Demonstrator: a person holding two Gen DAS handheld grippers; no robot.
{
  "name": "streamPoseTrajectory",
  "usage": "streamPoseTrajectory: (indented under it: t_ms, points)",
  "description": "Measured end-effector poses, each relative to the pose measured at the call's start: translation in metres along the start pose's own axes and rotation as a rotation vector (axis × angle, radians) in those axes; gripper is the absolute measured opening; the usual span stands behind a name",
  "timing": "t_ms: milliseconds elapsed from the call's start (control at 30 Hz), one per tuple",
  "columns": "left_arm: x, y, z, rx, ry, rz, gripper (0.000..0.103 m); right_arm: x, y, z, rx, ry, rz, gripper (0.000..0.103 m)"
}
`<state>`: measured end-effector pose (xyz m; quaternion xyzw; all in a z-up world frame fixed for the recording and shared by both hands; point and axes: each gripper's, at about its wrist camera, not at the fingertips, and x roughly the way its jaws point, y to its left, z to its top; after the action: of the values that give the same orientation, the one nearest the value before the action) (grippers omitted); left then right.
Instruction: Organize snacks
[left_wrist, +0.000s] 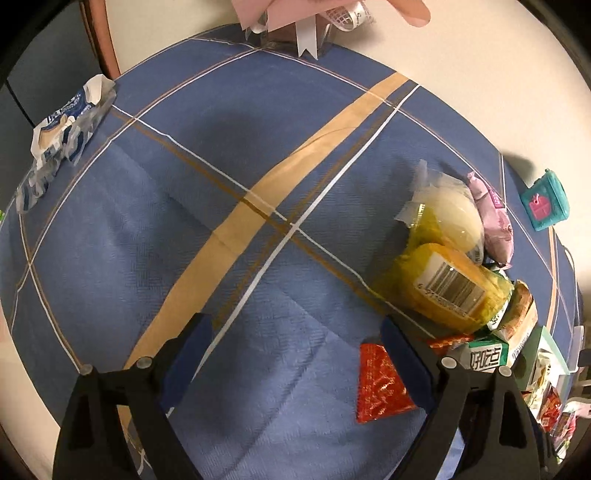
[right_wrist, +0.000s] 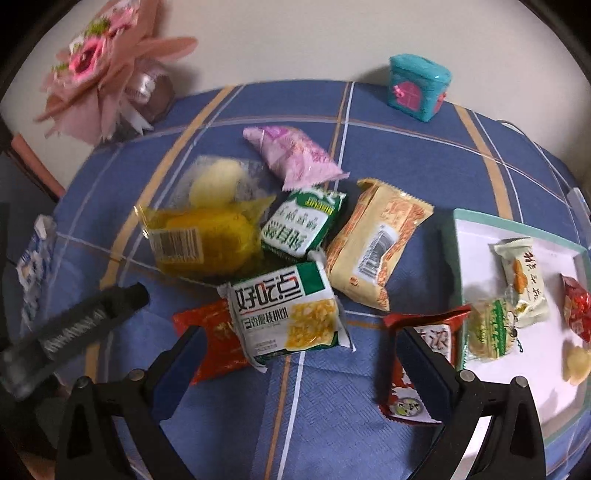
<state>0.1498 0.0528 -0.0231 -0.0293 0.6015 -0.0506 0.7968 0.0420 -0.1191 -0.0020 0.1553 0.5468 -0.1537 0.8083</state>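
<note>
A pile of snack packets lies on a blue plaid tablecloth (right_wrist: 406, 155): a yellow packet (right_wrist: 207, 240), a pink one (right_wrist: 295, 155), two green-and-white ones (right_wrist: 291, 314), a beige one (right_wrist: 376, 243) and red ones (right_wrist: 214, 336). A white tray (right_wrist: 491, 391) at the right holds several snacks. My right gripper (right_wrist: 299, 347) is open above the cloth, just before the pile. My left gripper (left_wrist: 295, 332) is open and empty over the cloth, with a red packet (left_wrist: 380, 384) beside its right finger. The left gripper also shows in the right wrist view (right_wrist: 74, 325).
A pink flower bouquet (right_wrist: 107, 62) stands at the back left and a teal box (right_wrist: 419, 86) at the back. A blue-and-white wrapper (left_wrist: 62, 136) lies at the cloth's left edge. A pale wall lies behind the table.
</note>
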Motion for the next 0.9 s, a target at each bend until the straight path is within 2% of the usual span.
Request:
streamPoseTrajectory:
  t_ms: [267,500,600,667,733,800,900]
  points:
    - [0.013,-0.006,0.005,0.054,0.018,-0.011,0.093,0.031,0.012,-0.003,-0.066,0.011,-0.044,0.103]
    - [0.023,-0.011,0.008,0.075,0.038,0.007,0.093,0.04,0.014,-0.001,-0.054,0.008,-0.01,0.099]
    - [0.022,-0.014,0.008,0.087,0.035,0.006,0.093,0.037,0.017,0.0,-0.075,-0.009,-0.017,0.09]
    - [0.019,-0.017,0.007,0.099,0.032,0.0,0.093,0.035,0.015,0.001,-0.059,-0.014,0.01,0.074]
    - [0.015,-0.019,0.005,0.11,0.027,-0.006,0.093,0.032,0.015,0.002,-0.054,-0.025,0.018,0.065]
    - [0.011,-0.022,0.006,0.12,0.021,-0.013,0.093,0.028,0.014,0.003,-0.055,-0.026,0.01,0.061]
    - [0.004,-0.025,-0.001,0.138,0.018,-0.023,0.093,0.026,0.009,0.002,-0.038,-0.017,0.018,0.06]
